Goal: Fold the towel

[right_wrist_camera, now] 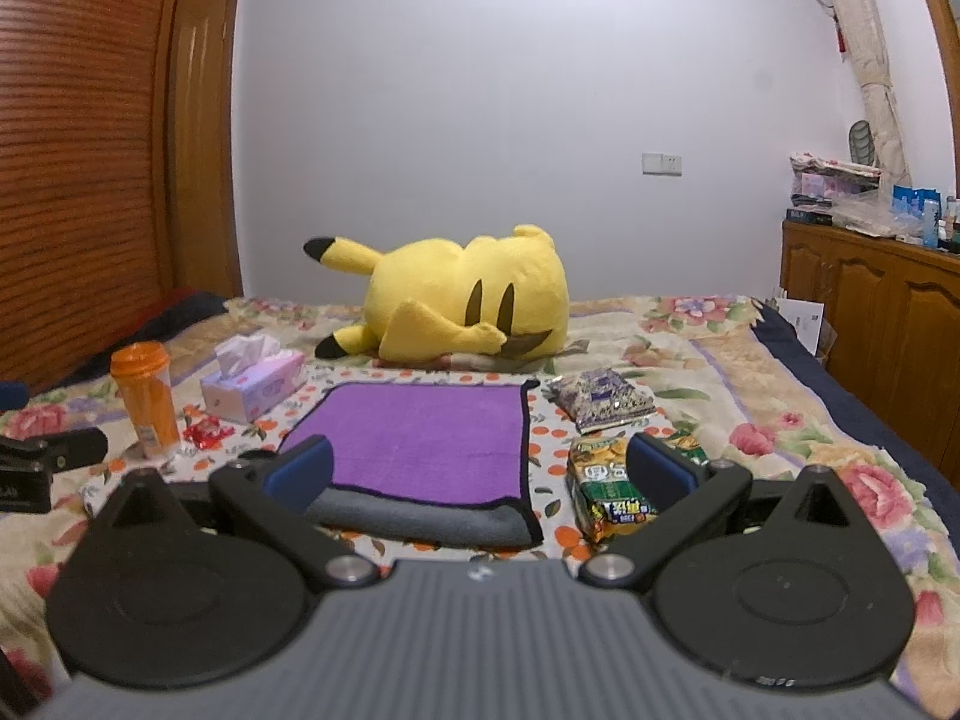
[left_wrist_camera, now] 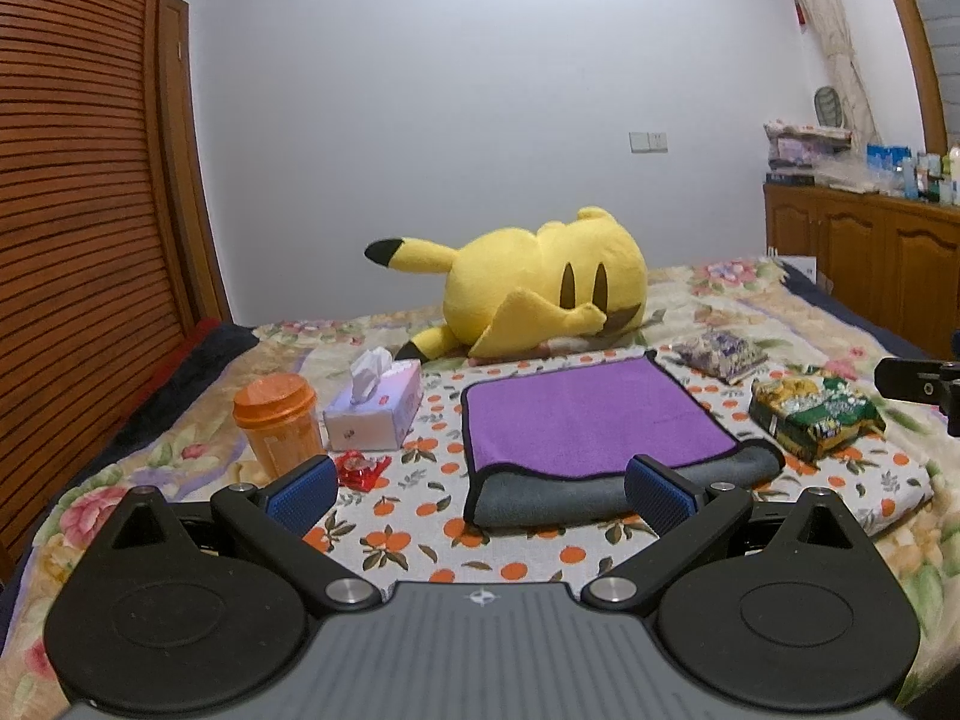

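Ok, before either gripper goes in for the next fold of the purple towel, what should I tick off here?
1. Left gripper open: ok.
2. Right gripper open: ok.
3. Purple-and-grey microfibre towel lies flat, nothing on it: ok.
4. Near grey edge reachable, unblocked: ok.
5. Green snack packet close beside the towel's right edge, could be nudged: not ok.
6. Orange plastic bottle and pink tissue box apart from the towel: ok.
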`<state>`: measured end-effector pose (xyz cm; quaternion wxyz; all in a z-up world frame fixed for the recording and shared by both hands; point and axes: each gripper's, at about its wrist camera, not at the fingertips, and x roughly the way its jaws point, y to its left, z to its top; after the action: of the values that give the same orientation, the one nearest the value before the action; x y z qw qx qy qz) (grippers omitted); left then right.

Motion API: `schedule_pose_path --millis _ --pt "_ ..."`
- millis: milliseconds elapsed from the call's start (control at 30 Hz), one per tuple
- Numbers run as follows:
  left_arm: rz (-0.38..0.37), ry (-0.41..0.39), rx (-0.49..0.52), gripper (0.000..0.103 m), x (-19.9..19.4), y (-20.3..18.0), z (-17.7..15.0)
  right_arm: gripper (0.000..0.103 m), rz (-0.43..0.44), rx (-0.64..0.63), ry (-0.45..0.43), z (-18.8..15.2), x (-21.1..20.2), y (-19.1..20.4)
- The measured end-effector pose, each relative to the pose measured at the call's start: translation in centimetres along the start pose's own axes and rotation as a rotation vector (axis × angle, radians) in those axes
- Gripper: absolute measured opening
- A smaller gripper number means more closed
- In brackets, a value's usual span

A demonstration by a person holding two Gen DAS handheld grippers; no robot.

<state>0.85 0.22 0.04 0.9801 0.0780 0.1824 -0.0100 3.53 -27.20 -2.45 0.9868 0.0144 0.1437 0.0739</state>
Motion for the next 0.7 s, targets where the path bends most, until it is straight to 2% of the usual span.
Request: schedule_pose_path --millis 333,700 --pt "-0.031 0.066 0.021 0.103 2.2 -0.4 -0.1 0.103 0.002 -0.026 0.047 0.0 1.3 0.7" --pt "-0.043 0.101 0.032 0.103 5.1 -0.5 0.3 0.103 0.006 -0.036 0.091 0.0 4.0 0.6"
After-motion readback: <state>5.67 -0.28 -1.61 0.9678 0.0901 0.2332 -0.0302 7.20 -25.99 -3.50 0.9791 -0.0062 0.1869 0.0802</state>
